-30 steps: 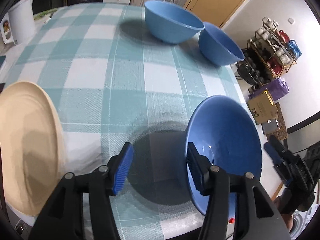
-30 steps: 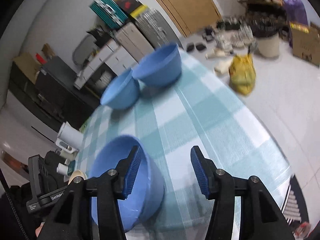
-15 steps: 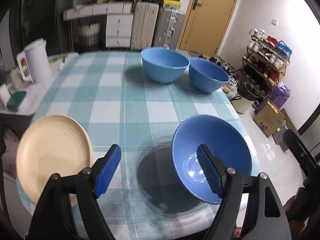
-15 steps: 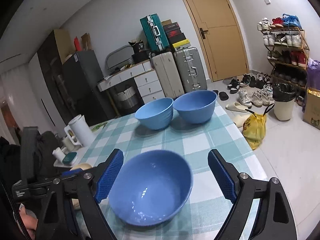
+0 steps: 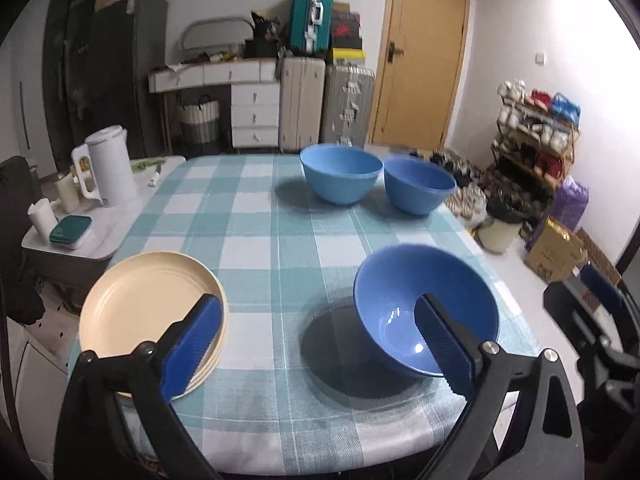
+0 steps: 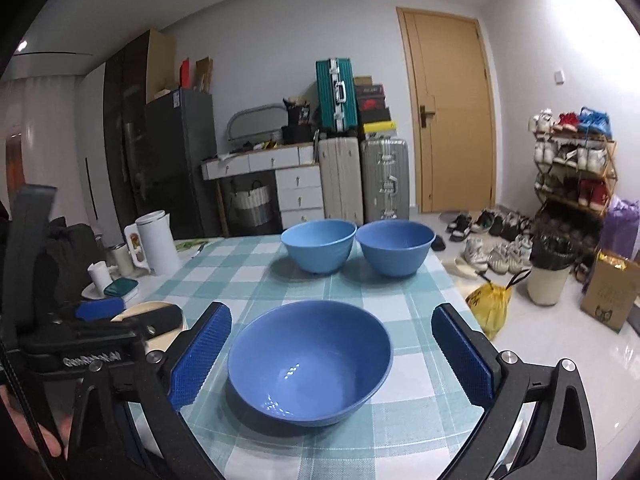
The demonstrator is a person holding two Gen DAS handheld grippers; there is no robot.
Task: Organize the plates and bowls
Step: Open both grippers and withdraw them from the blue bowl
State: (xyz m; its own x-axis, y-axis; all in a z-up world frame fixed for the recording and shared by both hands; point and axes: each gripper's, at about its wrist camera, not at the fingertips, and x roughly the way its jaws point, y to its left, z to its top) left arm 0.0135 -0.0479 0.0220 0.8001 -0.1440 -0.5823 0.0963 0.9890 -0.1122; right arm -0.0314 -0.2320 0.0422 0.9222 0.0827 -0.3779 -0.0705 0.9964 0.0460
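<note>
Standing on a low white side surface at the far left, a white plastic electric kettle (image 5: 108,166) has a small white cup (image 5: 42,218) and a teal-lidded flat box (image 5: 71,229) just in front of it. Next comes the table with its teal-and-white checked cloth (image 5: 256,240).

At the table's near left edge lies a small stack of cream round plates (image 5: 136,304), flat, rim slightly over the cloth's edge. The left gripper (image 5: 316,346) hangs above the near edge of the table, jaws opening, already spread wide; nothing sits between them but bare cloth. In the left wrist view its left blue pad overlaps the stack of plates and its right pad overlaps the near blue bowl; whether either touches cannot be told from this angle.

The near blue round plastic bowl (image 5: 426,304) stands upright on the cloth toward the near right corner, empty, casting a dark shadow to its left.

At the far end, two more bowls stand side by side, rims nearly meeting: a wide blue bowl (image 5: 340,174) on the left and a second blue bowl (image 5: 418,186) on the right, near the table's right edge.

The right gripper (image 6: 330,356) frames the near bowl in the right wrist view: jaws opening, spread wider than the bowl, both blue pads clear of its rim. The bowl rests on the cloth, not gripped.

Beyond the table's right edge, on the floor: a yellow plastic bag (image 6: 490,306), a white bin with black liner (image 6: 550,276), a brown cardboard box (image 6: 610,290).
</note>
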